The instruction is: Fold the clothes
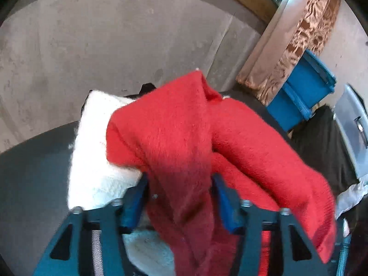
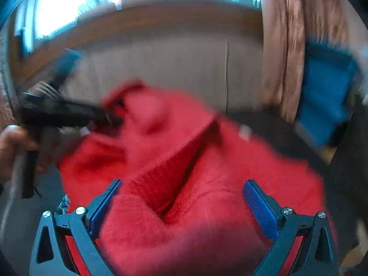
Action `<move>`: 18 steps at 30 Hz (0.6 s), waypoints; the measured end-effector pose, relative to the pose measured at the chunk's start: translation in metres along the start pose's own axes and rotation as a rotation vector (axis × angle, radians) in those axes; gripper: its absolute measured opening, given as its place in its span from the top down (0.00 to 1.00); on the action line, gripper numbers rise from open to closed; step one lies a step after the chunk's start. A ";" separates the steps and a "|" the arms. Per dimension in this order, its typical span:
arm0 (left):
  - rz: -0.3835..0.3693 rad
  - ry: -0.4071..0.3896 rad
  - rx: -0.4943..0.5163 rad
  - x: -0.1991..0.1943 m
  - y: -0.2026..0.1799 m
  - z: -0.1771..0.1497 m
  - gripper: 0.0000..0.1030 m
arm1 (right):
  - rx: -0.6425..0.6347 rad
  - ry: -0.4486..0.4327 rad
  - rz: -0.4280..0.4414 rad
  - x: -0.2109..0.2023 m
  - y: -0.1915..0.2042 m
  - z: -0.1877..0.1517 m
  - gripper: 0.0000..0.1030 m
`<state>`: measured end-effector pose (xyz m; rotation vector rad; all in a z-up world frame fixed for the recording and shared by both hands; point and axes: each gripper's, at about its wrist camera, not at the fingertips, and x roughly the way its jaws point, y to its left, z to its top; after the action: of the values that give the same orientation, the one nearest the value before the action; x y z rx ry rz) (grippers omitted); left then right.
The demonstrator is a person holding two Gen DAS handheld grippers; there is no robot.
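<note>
The red jumper hung bunched over the dark worktop, draped partly across a folded white garment that lay beneath it. The left tool had its blue pads pinched on a thick fold of the red knit, which rose up between them and spilled off to the right. The right tool stood with its jaws wide apart; red wool lay heaped between the pads without either pressing on it, so I took it for let go on that side. In the right view, much blurred, a hand held the left tool's dark handle at the jumper's far edge. To my eye the fold was midway: one side carried, the other loose. The next move seemed to call for the right tool to find an edge or corner, close on it, and spread the jumper flat before laying it over. A blue bin stood by the curtain.
</note>
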<state>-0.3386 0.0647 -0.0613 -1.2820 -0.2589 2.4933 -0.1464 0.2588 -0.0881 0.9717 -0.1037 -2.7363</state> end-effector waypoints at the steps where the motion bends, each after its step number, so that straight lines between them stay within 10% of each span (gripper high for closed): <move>1: -0.012 -0.017 0.005 -0.007 0.001 -0.004 0.80 | 0.057 -0.032 0.033 -0.003 -0.009 0.000 0.03; 6: -0.150 -0.127 -0.088 -0.060 0.013 -0.030 0.87 | 0.315 -0.077 0.215 -0.013 -0.061 0.004 0.62; 10: -0.252 -0.220 -0.124 -0.123 0.010 -0.057 0.88 | 0.534 -0.106 0.395 -0.014 -0.087 0.006 0.68; 18: -0.329 -0.388 -0.143 -0.260 0.011 -0.118 0.88 | 0.504 -0.220 0.733 -0.059 -0.009 0.030 0.70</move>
<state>-0.1032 -0.0394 0.0636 -0.7153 -0.6908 2.4423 -0.1231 0.2812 -0.0298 0.5555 -1.0073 -2.1319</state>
